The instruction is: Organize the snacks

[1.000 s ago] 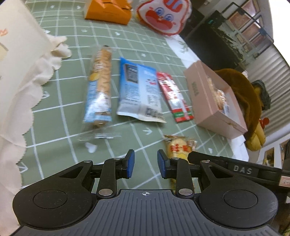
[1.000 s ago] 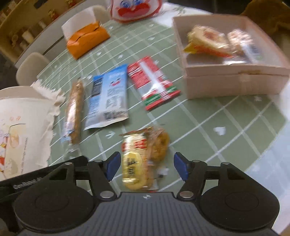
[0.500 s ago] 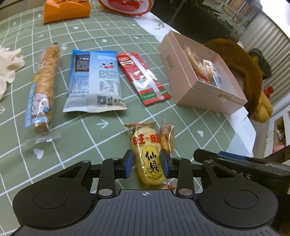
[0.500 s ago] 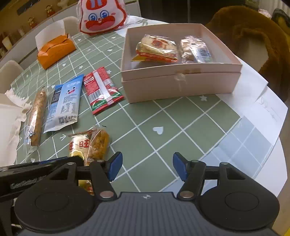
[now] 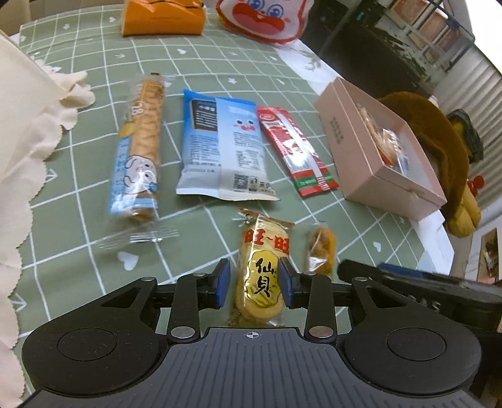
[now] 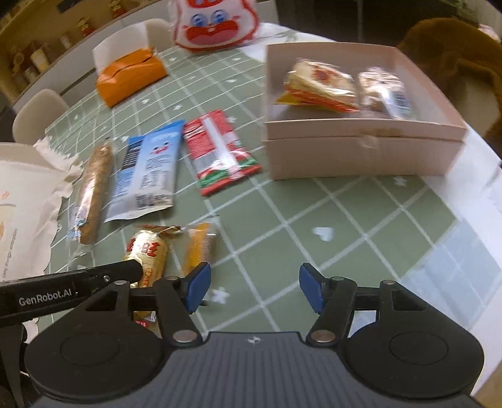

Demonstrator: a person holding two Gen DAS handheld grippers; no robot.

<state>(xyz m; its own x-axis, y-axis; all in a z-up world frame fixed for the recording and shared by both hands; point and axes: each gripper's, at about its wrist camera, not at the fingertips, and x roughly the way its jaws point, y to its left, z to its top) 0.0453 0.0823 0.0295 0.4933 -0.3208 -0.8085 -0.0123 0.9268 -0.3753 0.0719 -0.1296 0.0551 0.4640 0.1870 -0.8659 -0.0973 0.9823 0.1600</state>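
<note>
Left gripper [image 5: 254, 282], tilted steeply down at lower centre, straddles the rice cracker packet [image 5: 259, 276] without visibly pinching it, while the right gripper [image 6: 253, 287] hangs parted over bare tablecloth [image 6: 313, 204] — only its view shows inside the pink box [image 6: 360, 157].

A table [image 5: 94, 194] held a row of snack packets. Seen from the left wrist, a biscuit stick pack [image 5: 139, 150] lay leftmost, a flat pouch [image 5: 224, 147] beside it, then a narrow sachet [image 5: 296, 153]. Right of the sachet stood an open box [image 5: 373, 169] with two wrapped snacks [image 6: 348, 88] inside. Nearer than the row lay a rice cracker pack [image 5: 262, 270], with a small wrapped snack [image 5: 320, 248] just to its right. A tissue pack [image 5: 163, 15] and a plush bag [image 5: 263, 18] sat at the far edge.
</note>
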